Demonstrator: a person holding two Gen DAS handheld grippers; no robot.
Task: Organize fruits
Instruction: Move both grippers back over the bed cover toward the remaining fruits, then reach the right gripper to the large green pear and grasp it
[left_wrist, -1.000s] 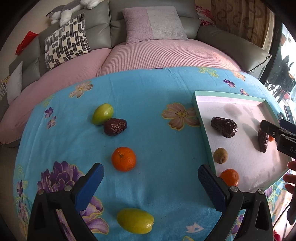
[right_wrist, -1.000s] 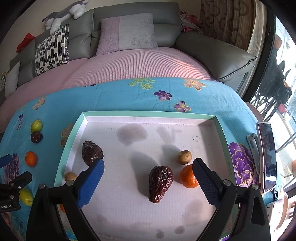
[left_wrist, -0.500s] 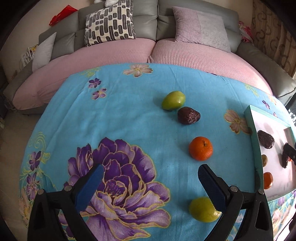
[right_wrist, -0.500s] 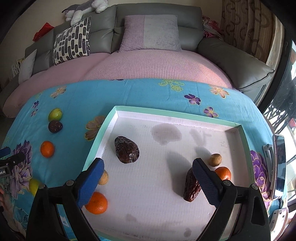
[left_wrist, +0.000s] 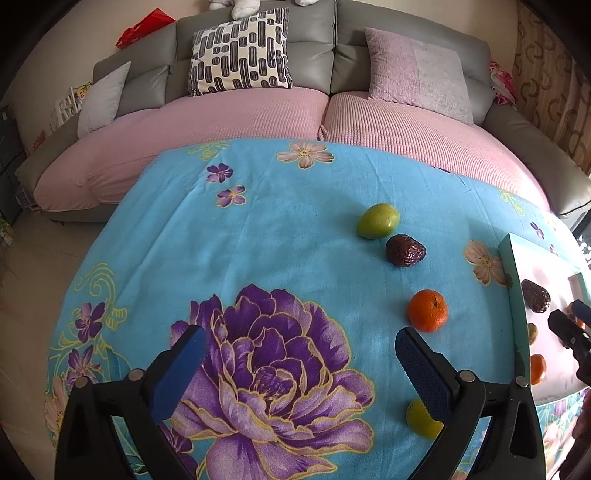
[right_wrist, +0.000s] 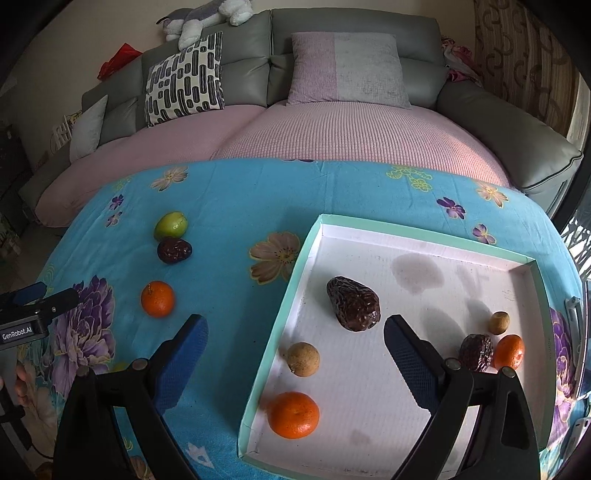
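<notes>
Four fruits lie loose on my table (left_wrist: 280, 236): green fruit (left_wrist: 378, 220), date (left_wrist: 405, 250), orange (left_wrist: 427, 310), and a yellow-green one (left_wrist: 421, 419) at 5 o'clock. Left tongs (left_wrist: 297, 369) and right tongs (right_wrist: 293, 356) both gape, empty. Only the right view shows the tray (right_wrist: 291, 295) whole, its centre bare.

My left tool (left_wrist: 299, 373) half covers a green fruit (left_wrist: 419, 419); the tray (left_wrist: 511, 266) is cut off at the frame edge.

One legible marking is showing: white lettering reading "GenRobot.AI" is appearing on the black body of the left gripper (right_wrist: 38, 295), at the left edge of the right wrist view, well left of the tray (right_wrist: 308, 254). Nothing else is reading as text.
</notes>
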